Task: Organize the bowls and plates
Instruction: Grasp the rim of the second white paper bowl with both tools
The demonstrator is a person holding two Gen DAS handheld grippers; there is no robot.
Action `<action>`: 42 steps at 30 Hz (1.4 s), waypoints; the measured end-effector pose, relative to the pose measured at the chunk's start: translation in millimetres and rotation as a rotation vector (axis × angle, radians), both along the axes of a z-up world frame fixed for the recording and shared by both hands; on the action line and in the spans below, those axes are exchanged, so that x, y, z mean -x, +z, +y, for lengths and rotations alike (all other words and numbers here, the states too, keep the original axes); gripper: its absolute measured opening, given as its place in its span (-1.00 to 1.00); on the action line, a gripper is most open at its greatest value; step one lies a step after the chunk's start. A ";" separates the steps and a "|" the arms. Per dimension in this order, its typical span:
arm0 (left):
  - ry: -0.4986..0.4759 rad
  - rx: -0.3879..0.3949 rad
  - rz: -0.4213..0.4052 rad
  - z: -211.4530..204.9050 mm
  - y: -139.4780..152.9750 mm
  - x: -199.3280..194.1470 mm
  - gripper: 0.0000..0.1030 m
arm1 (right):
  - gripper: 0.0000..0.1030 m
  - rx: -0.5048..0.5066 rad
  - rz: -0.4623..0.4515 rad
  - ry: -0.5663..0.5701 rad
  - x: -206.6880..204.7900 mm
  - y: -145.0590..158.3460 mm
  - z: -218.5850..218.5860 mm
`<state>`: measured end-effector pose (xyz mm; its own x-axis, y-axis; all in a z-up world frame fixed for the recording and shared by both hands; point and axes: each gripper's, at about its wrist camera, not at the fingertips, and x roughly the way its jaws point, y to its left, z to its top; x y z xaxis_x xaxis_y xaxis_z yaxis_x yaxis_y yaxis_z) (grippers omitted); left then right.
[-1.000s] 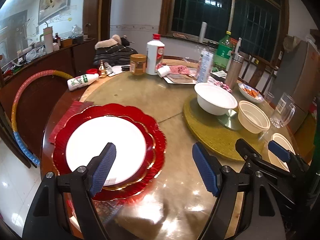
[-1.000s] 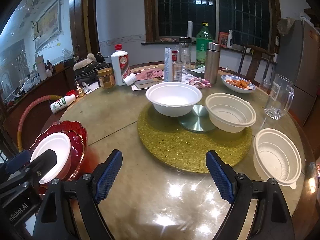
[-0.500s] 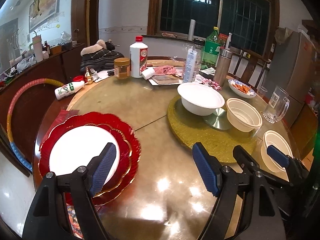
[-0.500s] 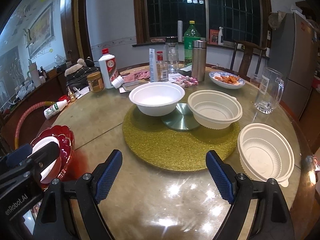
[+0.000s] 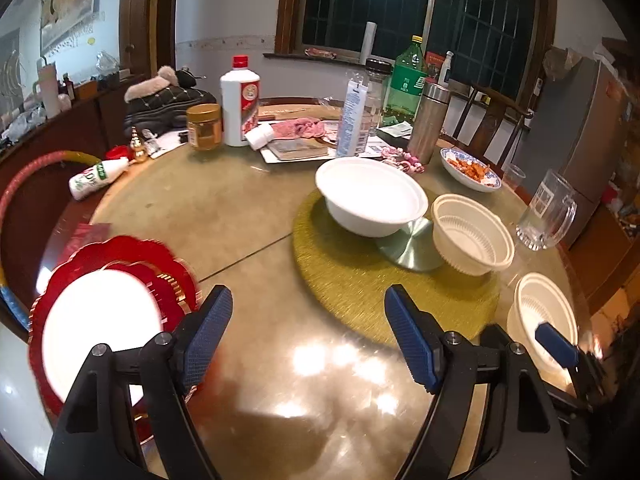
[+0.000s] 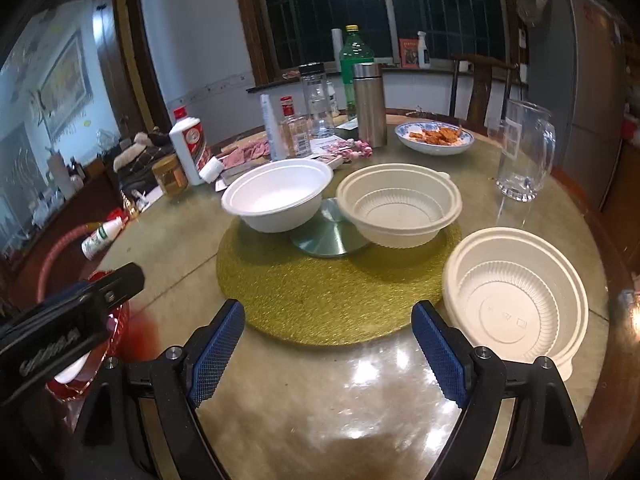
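**Both grippers empty over round desk, bowls & plates untouched**

Left gripper (image 5: 308, 340): blue-padded fingers (image 5: 208, 336) wide apart, nothing btwn them, hovering over the glossy round brown desk (image 5: 224, 208). Right gripper (image 6: 326, 350): fingers wide too, empty, above the desk's near edge.

Task items:
- White round plate (image 5: 100, 328) sits on a red scalloped gold-rimmed plate (image 5: 132, 252), at desk's left edge, just beside the left gripper's left finger.
- Smooth white bowl (image 6: 276, 196) & cream ribbed plastic bowl (image 6: 400, 204) sit side by side on the gold round mat (image 6: 320, 292) w/ a silver disc (image 6: 328, 236) btwn them.
- 2nd cream ribbed plastic bowl (image 6: 516, 296) sits on bare desk just right of the mat, next to the right gripper's right finger.

Behind: clear glass mug (image 6: 524, 152), blue-patterned dish of orange food (image 6: 434, 136), steel flask (image 6: 370, 104), green bottle (image 6: 354, 64).
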<state>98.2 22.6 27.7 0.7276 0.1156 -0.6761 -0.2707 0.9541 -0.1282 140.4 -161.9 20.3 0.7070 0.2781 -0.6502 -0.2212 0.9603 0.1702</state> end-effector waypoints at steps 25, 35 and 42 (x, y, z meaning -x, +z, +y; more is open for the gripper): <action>0.211 0.186 0.130 35.3 -44.6 -146.0 0.52 | 0.06 -0.615 0.473 0.001 -170.6 -45.4 11.9; 0.171 0.122 0.213 33.6 -73.7 -175.8 -0.68 | -0.63 -0.527 0.498 -0.082 -195.3 -76.1 39.8; 0.112 0.082 0.192 22.1 -57.2 -149.5 -0.70 | -0.78 -0.484 0.453 -0.071 -173.0 -68.5 30.1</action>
<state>247.7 44.7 -29.6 0.5709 0.1272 -0.8111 -0.4011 0.9052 -0.1403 313.4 -131.8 -48.2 0.4206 0.5762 -0.7008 0.0347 0.7616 0.6471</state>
